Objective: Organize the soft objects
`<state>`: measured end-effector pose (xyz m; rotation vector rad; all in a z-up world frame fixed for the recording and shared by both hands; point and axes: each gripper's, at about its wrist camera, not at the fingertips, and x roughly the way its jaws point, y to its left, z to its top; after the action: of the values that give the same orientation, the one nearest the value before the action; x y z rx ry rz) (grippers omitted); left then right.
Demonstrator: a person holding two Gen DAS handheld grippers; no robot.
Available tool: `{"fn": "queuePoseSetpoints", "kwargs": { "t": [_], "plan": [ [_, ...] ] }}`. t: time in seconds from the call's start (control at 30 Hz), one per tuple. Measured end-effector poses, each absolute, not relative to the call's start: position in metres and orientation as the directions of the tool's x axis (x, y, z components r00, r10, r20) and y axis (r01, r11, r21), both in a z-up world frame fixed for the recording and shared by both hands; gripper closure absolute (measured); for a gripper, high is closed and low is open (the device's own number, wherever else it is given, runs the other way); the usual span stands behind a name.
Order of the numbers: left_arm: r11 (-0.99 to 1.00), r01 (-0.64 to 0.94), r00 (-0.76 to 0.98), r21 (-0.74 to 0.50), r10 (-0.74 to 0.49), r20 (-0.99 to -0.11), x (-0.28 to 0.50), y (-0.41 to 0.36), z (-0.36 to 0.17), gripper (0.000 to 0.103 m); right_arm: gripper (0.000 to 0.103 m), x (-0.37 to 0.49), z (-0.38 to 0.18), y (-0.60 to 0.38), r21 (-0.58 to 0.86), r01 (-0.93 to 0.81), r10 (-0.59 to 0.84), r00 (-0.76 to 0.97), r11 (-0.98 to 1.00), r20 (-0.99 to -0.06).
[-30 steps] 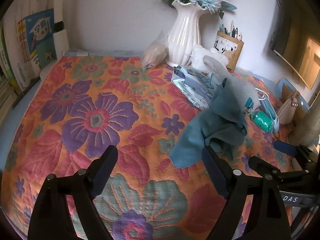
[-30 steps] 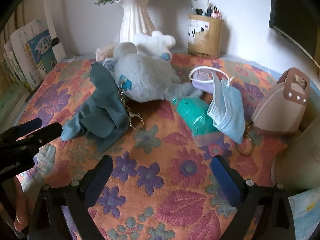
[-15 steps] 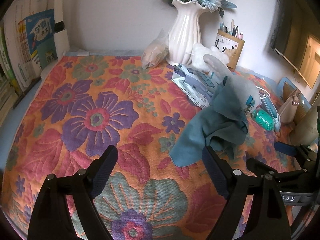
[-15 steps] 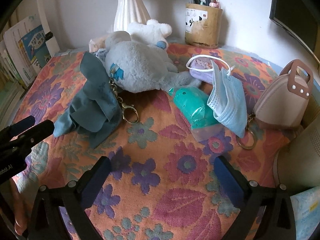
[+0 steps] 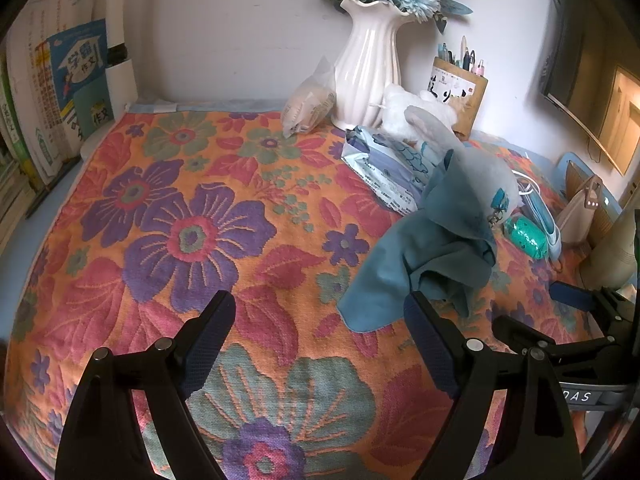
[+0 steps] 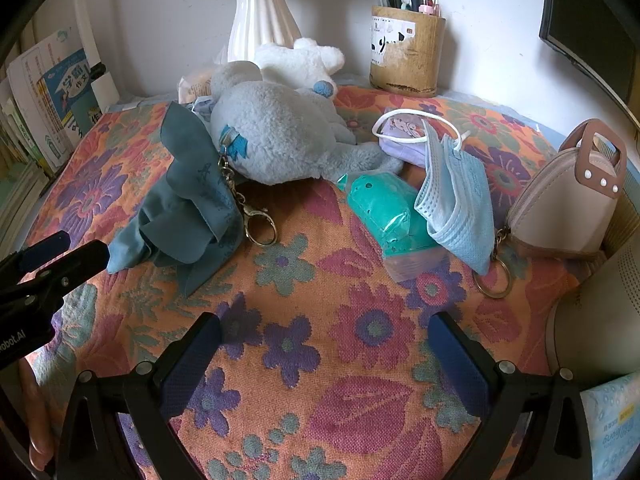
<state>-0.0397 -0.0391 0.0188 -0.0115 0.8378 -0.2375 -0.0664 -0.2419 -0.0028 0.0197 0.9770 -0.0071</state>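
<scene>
A crumpled teal cloth (image 5: 424,260) (image 6: 184,208) lies on the floral bedspread (image 5: 192,240), leaning on a grey-blue plush toy (image 6: 276,132) (image 5: 476,172) with a metal keyring clip (image 6: 256,220). A white plush (image 6: 296,60) lies behind it. A blue face mask (image 6: 452,196) drapes over a green plastic case (image 6: 384,216). My left gripper (image 5: 320,340) is open and empty, just short of the cloth. My right gripper (image 6: 324,356) is open and empty, in front of the green case.
A white vase with blue flowers (image 5: 372,68), a wooden pen holder (image 6: 408,56), a tissue pack (image 5: 384,168), a plastic bag (image 5: 308,104) and a beige pouch (image 6: 568,196) stand around. Books (image 5: 60,92) line the left wall. A purple pouch (image 6: 404,136) lies behind the mask.
My right gripper has moved forward toward the plush and green case. My left gripper has hardly moved. Nothing was grasped.
</scene>
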Motion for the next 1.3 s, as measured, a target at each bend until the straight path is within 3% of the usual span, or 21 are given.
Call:
{"fn": "queuePoseSetpoints", "kwargs": {
  "t": [0.9, 1.0, 1.1, 1.2, 1.3],
  "plan": [
    [0.966, 0.243, 0.630, -0.086, -0.224, -0.744, -0.040, -0.042, 0.023, 0.018, 0.000, -0.069, 0.003, -0.251, 0.036, 0.048, 0.002, 0.576, 0.998, -0.817],
    [0.943, 0.323, 0.605, -0.077, -0.268, -0.750, -0.046, -0.048, 0.034, 0.018, 0.000, -0.071, 0.018, -0.265, 0.219, 0.049, 0.149, 0.591, 0.975, -0.793],
    [0.916, 0.400, 0.626, -0.009, -0.280, -0.728, -0.053, -0.065, 0.056, 0.018, 0.000, -0.058, 0.038, -0.281, 0.487, 0.014, 0.383, 0.597, 0.874, -0.705],
    [0.879, 0.473, 0.619, 0.050, -0.291, -0.729, -0.049, -0.088, 0.060, 0.018, 0.000, -0.029, 0.042, -0.283, 0.632, 0.037, 0.509, 0.557, 0.774, -0.656],
    [0.863, 0.504, 0.583, 0.037, -0.309, -0.752, -0.029, -0.103, 0.045, 0.018, 0.000, 0.002, 0.029, -0.281, 0.691, 0.134, 0.556, 0.495, 0.710, -0.667]
  ]
}}
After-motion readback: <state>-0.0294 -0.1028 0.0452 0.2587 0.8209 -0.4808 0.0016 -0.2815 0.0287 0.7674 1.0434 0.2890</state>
